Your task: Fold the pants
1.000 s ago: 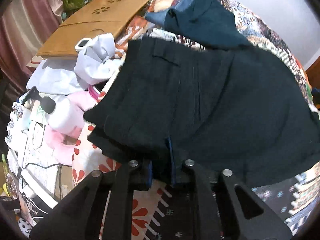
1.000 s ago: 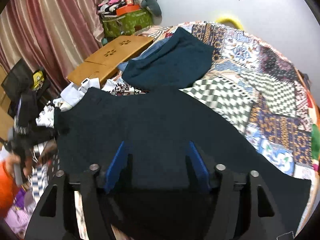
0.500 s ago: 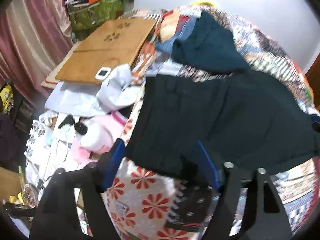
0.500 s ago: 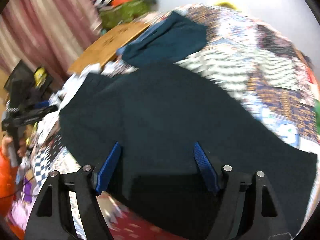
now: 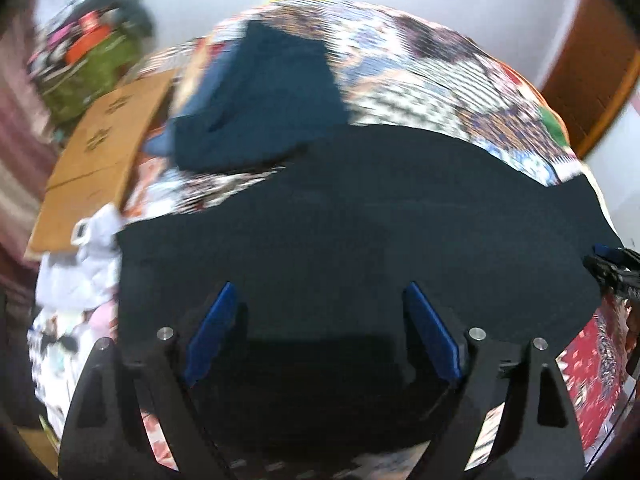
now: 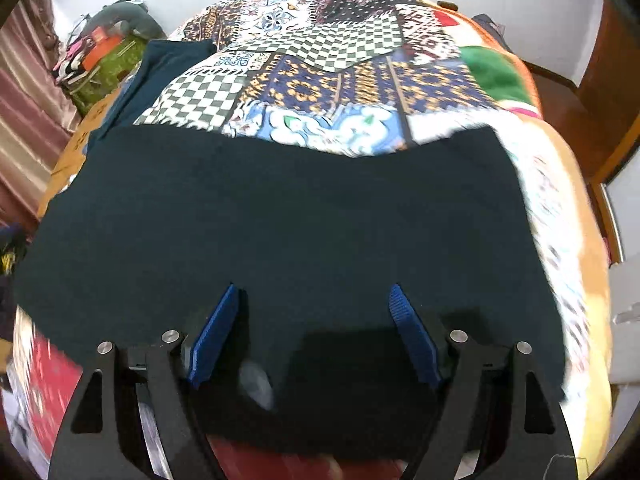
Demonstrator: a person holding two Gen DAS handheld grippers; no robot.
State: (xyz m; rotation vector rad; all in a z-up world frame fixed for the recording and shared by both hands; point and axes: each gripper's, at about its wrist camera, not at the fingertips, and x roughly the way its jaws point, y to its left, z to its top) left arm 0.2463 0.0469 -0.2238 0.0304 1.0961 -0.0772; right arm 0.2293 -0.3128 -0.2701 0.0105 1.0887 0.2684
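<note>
1. The dark pants (image 5: 360,232) lie spread flat across the near part of the patchwork quilt (image 6: 320,80).
2. The left gripper (image 5: 320,292) hangs over the pants, its jaws opening wide with nothing clamped between the blue pads (image 5: 210,332).
3. The right gripper (image 6: 312,292) stands wide above the pants, gripping nothing.
4. A teal garment (image 5: 260,108) lies on the quilt beyond the pants.

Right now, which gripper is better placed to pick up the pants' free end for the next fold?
Right gripper, probably: its view shows the pants ending in a square edge beside it.
</note>
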